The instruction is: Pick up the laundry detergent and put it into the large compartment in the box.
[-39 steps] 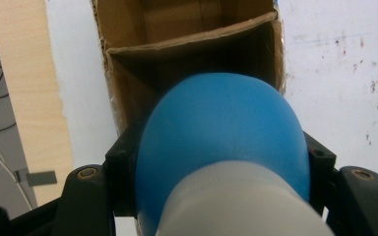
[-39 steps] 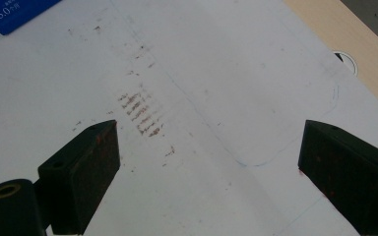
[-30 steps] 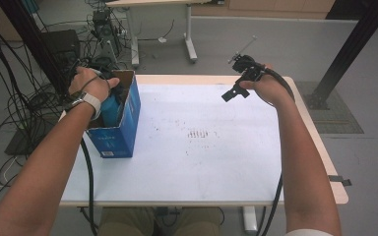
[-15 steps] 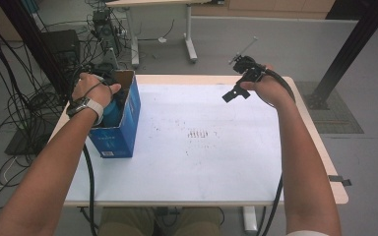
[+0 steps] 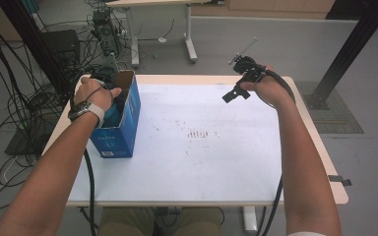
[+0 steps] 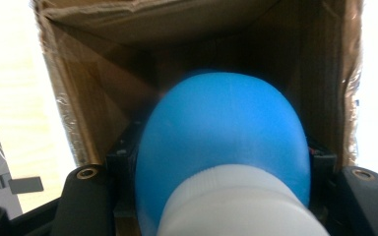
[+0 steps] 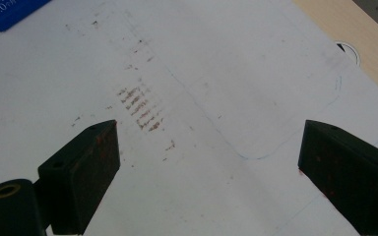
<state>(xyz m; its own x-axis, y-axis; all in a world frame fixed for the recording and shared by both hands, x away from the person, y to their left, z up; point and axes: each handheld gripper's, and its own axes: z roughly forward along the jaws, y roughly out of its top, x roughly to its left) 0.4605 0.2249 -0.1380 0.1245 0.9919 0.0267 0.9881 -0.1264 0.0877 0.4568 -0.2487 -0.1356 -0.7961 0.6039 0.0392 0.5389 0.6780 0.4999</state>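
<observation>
My left tongs (image 6: 221,196) are clamped on a blue bottle (image 6: 224,137) with a white cap (image 6: 241,201), held base-first inside the open blue box (image 5: 120,123) at the counter's (image 5: 202,167) left edge. It looks like smooth, light plastic, probably slippery, so I'd grip the shoulder beside the cap. My right tongs (image 7: 206,172) hang wide, empty, above the counter

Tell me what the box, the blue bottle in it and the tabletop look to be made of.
Box: corrugated cardboard, judging by the raw brown inner walls and frayed edges, with a printed blue outside. Blue bottle: probably plastic, smooth and matt, with a ribbed white cap. Tabletop: a white sheet, scuffed with rusty marks, over a pale wood-look board.
</observation>
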